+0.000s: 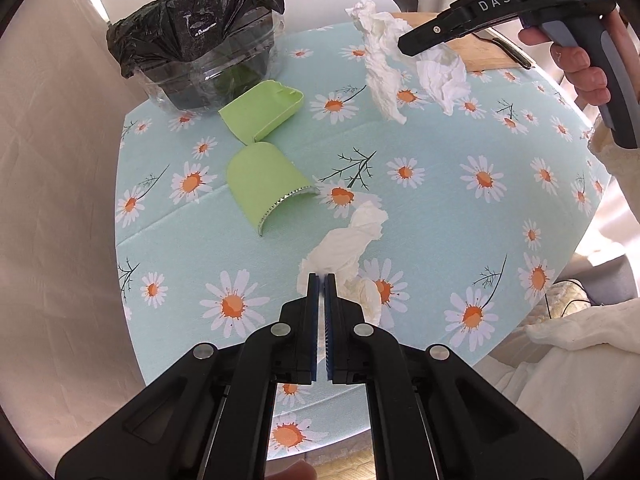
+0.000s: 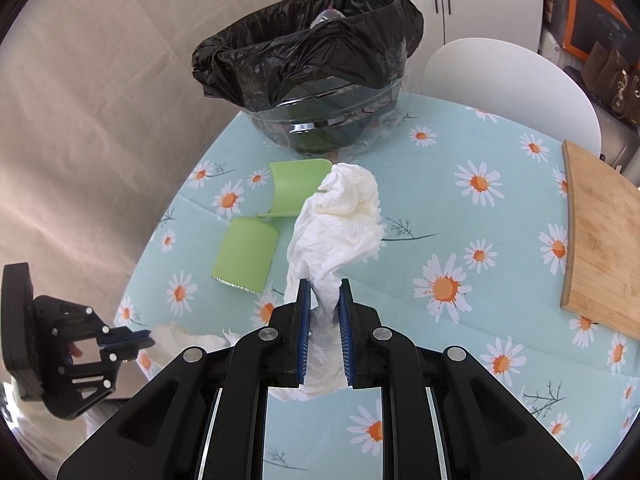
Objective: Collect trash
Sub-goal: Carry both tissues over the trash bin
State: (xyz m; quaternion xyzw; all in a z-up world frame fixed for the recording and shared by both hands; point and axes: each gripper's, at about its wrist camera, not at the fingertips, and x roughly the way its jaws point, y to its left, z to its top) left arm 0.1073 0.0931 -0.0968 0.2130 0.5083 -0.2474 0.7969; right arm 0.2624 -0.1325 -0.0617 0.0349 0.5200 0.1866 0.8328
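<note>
A clear bin lined with a black bag [image 1: 196, 48] [image 2: 316, 92] stands at the table's far left. My right gripper [image 2: 323, 292] is shut on a crumpled white tissue [image 2: 340, 224] and holds it above the table; the tissue also shows hanging in the left wrist view [image 1: 384, 64]. My left gripper [image 1: 322, 280] is shut on the edge of a second white tissue [image 1: 348, 248] that lies on the tablecloth; it shows in the right wrist view [image 2: 180, 338]. Two green cup pieces [image 1: 264, 188] [image 1: 262, 108] lie near the bin.
The round table has a light blue daisy tablecloth [image 1: 460, 240]. A wooden board [image 2: 600, 240] lies at the far right. A white chair [image 2: 512, 92] stands behind the table. A beige curtain [image 2: 100, 100] hangs to the left.
</note>
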